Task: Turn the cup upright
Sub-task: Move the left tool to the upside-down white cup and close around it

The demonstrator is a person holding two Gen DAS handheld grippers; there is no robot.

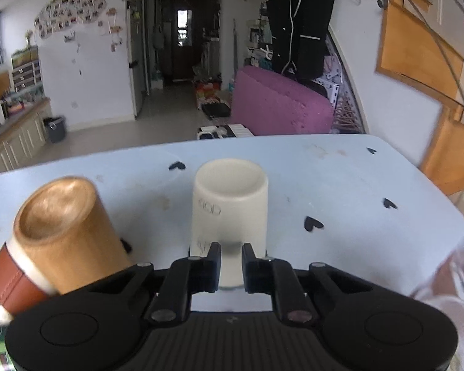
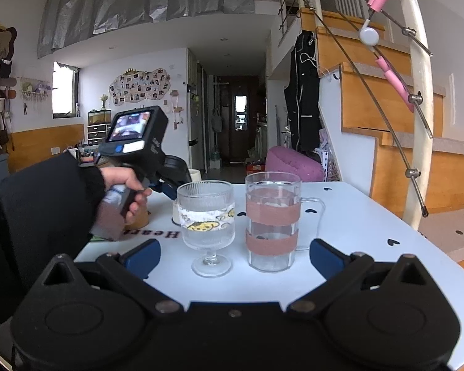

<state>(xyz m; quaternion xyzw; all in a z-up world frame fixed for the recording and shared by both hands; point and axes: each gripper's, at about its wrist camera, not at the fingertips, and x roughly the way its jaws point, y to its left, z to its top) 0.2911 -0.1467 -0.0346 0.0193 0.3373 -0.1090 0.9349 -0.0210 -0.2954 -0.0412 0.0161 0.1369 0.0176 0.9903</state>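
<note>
Left wrist view: the left gripper [image 1: 231, 262] has its two black fingers closed in on the handle of a white cup [image 1: 230, 204], pinching it from both sides. That cup stands upside down on the pale blue table [image 1: 355, 179], its base facing up, straight ahead of the fingers. Just to its left a wooden cup [image 1: 68, 232] with a brown leather band also sits base up, tilted in this view.

Right wrist view: the right gripper [image 2: 235, 255] is spread wide and holds nothing, its blue fingertips [image 2: 143, 255] well apart. Between them on the table stand a stemmed glass [image 2: 208, 225] with a cartoon band and, just to its right, a glass mug [image 2: 273, 219] with pink bands. Behind the stemmed glass the white cup [image 2: 176, 215] is mostly hidden.
</note>
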